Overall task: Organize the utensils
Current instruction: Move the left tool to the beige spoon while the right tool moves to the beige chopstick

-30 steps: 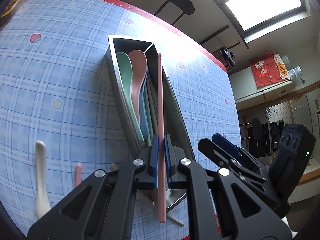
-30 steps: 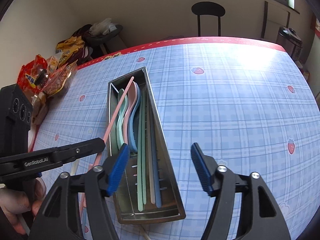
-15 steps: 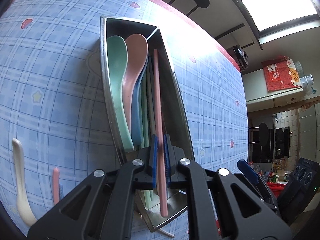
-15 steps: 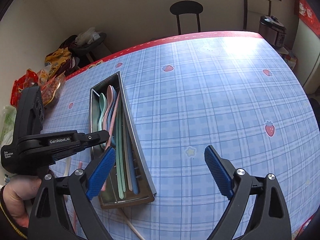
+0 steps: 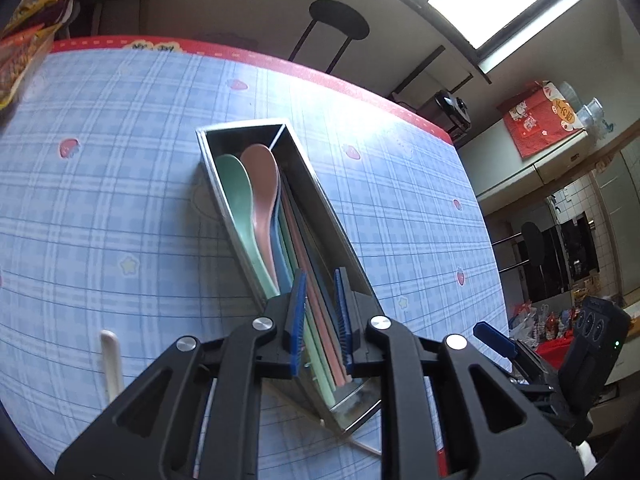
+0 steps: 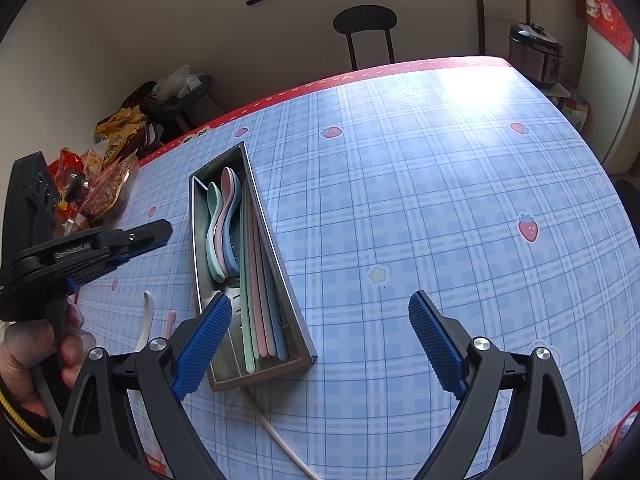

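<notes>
left claw [image 5: 320, 312]: jaws just parted a little, nothing between the pads; pink chopstick [image 5: 316, 300] lies free in the steel utensil tray [image 5: 320, 184].
right claw [image 6: 320, 344]: wide open, empty, over the worktop [image 6: 440, 200] beside the tray.
step: lift the left claw straight clear, avoid nudging the tray.
left out: white spoon [image 6: 146, 320], pink piece [image 6: 171, 320], cream stick [image 6: 280, 436].
hidden: spoon bowl and pink piece cut off by the claw.
</notes>
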A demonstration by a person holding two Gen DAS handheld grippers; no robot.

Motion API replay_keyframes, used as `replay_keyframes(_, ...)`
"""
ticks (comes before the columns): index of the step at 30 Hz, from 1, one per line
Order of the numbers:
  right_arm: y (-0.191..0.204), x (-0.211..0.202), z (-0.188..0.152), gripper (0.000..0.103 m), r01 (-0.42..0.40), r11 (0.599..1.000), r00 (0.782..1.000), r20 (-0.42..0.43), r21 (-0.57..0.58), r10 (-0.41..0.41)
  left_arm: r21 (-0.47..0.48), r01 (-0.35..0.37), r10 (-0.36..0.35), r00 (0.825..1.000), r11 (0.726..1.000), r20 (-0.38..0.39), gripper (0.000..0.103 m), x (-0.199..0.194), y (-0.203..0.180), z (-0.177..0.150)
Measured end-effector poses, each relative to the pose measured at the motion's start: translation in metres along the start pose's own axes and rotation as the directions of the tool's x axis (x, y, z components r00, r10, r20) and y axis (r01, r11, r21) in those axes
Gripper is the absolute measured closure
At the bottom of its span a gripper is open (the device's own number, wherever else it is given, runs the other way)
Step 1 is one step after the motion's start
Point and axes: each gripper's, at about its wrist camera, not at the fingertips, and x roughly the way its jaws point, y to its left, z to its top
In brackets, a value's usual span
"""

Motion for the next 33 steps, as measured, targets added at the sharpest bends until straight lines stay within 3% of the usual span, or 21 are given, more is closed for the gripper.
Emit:
replay_keyframes(6,0.001,-0.005,-0.018,0.015,-0.001,1.0,1.0,-0.001,-0.009,0.001,0.091,-0.076,0.067,0.994,0.993,0.091,0.075,-0.051,0.022,-0.018)
replay_keyframes(8,0.002,-0.005,-0.025,0.015,-0.005,1.0,1.0,-0.006,-0.009,0.005,0.105,-0.1,0.089,0.99,0.989,0.107,0.067,-0.065,0.034,-0.028)
replay_keyframes(13,0.005,-0.004,-0.043,0.015,-0.004,1.0,1.0,-0.024,-0.026,0.003,0.091,-0.15,0.139,0.983,0.984,0.121,0.048,-0.091,0.065,-0.056)
replay_keyframes(18,0.013,0.001,-0.058,0.018,-0.007,0.998,0.999,-0.043,-0.055,0.004,0.085,-0.178,0.168,0.979,0.98,0.115,0.042,-0.102,0.087,-0.082)
replay_keyframes(22,0.024,0.008,-0.07,0.026,-0.032,0.996,0.997,-0.066,-0.087,0.026,0.095,-0.182,0.172,0.979,0.979,0.105,0.018,-0.106,0.097,-0.102)
replay_keyframes(25,0.035,0.014,-0.079,0.037,-0.056,0.99,0.996,-0.079,-0.128,0.047,0.114,-0.19,0.18,0.98,0.975,0.089,0.018,-0.105,0.099,-0.114)
replay_keyframes(27,0.044,0.02,-0.084,0.049,-0.075,0.984,0.994,-0.093,-0.163,0.06,0.12,-0.192,0.183,0.98,0.974,0.081,0.004,-0.104,0.098,-0.12)
replay_keyframes(29,0.052,0.025,-0.09,0.061,-0.082,0.977,0.992,-0.109,-0.197,0.061,0.121,-0.194,0.185,0.979,0.973,0.083,0.006,-0.104,0.097,-0.125)
replay_keyframes(33,0.065,0.033,-0.099,0.07,-0.101,0.963,0.989,-0.134,-0.249,0.069,0.122,-0.216,0.207,0.975,0.969,0.085,0.006,-0.105,0.098,-0.13)
